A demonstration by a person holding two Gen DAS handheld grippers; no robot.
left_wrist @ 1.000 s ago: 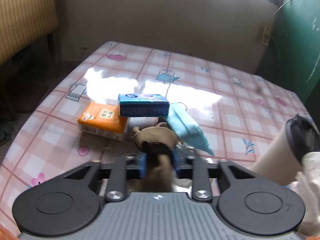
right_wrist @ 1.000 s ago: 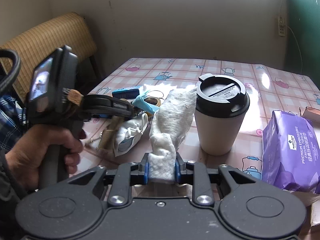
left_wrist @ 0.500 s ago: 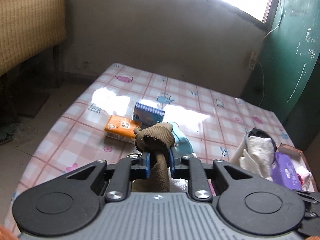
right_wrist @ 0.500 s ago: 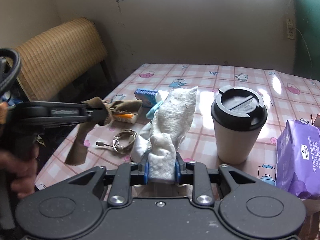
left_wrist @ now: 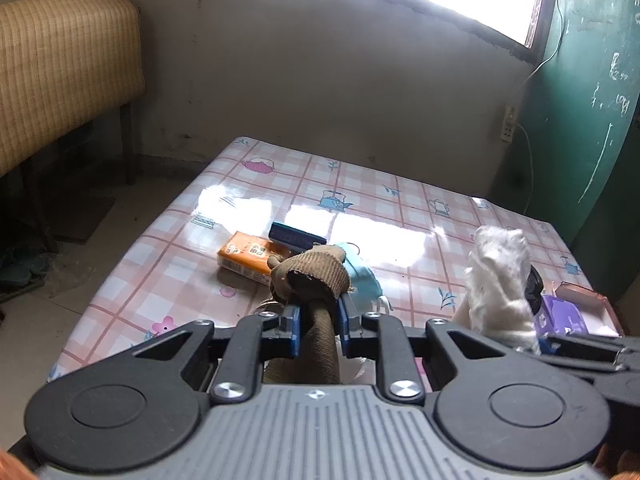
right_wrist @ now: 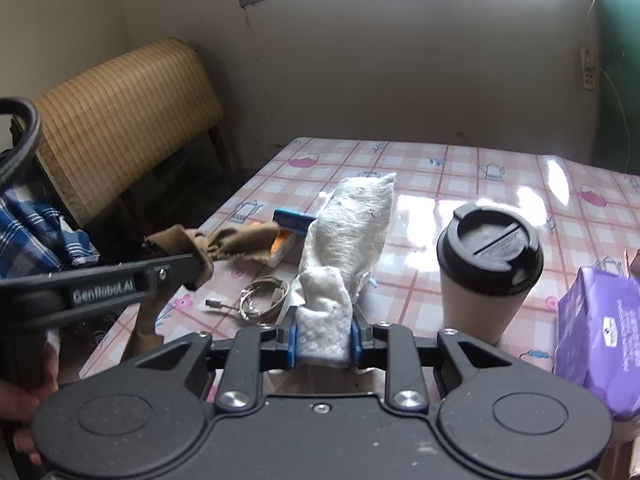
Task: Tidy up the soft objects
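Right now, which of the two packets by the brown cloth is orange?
The flat packet lying nearest the table's edge is orange, with a white label. The blue packet sits just behind it, dark and box-like.

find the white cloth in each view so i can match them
Left wrist: white cloth at right, raised above the table.
Right wrist: centre, clamped in the right gripper, standing up.
Shared landmark: orange packet, left of the cloth in both views.
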